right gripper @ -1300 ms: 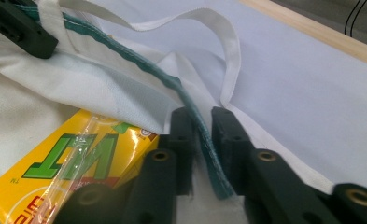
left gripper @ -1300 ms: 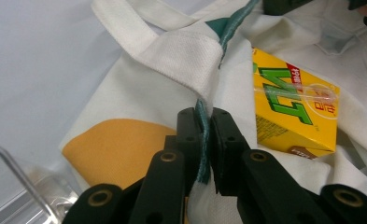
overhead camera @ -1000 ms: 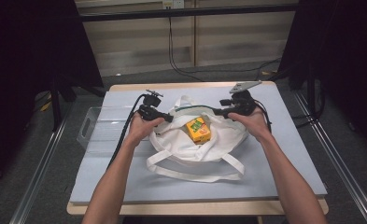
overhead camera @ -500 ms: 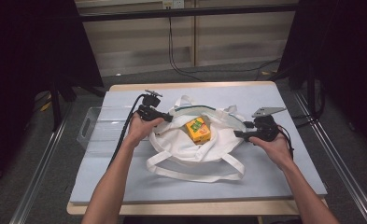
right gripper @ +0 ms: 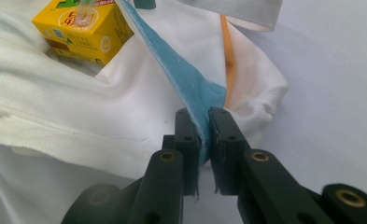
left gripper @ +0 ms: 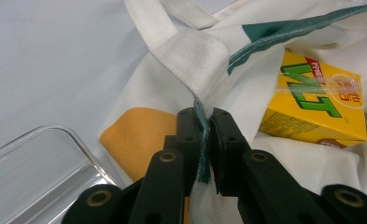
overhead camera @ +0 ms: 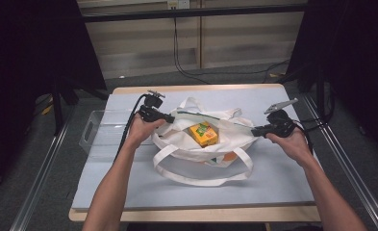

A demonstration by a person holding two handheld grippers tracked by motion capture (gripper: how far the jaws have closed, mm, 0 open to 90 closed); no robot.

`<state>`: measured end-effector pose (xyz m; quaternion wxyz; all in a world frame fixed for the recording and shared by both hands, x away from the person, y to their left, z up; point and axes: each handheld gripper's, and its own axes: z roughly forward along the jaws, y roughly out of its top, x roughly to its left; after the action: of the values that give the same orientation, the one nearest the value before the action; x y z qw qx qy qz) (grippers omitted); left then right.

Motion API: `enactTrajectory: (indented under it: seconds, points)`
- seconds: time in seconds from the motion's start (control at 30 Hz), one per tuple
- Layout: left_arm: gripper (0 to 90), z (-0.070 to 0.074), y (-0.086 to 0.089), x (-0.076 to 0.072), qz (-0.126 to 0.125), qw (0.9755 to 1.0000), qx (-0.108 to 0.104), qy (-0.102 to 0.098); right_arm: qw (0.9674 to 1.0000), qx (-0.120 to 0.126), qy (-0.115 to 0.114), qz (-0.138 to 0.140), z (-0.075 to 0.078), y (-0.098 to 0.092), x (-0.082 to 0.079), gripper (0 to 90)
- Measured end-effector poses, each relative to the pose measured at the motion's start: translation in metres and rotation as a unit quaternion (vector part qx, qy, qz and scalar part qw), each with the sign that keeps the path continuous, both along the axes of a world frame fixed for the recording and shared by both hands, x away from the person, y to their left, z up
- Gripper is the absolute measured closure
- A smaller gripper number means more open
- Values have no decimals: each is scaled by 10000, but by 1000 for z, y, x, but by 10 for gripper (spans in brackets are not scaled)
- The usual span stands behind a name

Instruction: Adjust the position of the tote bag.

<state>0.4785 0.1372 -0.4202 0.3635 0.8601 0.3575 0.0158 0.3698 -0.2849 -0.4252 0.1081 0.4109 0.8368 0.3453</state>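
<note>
Both forearms reach forward, spread wide apart. The left tongs [overhead camera: 170,116] are clamped tight; the right tongs [overhead camera: 255,131] have just been closing, jaws pointing inward.

White tote bag [overhead camera: 225,144] on table; yellow carton [overhead camera: 203,133] inside

High view is looking down from the person's side; both gripper views are sitting close, sharing the tote bag [overhead camera: 201,144] and yellow carton [left gripper: 314,105].
</note>
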Motion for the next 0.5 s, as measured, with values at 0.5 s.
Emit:
enactTrajectory:
  seconds: [0.5]
  points:
    - [516, 15, 1, -18, -123, 9987, -199, -452, 9994, 271, -197, -72, -18, 0, -4, 577]
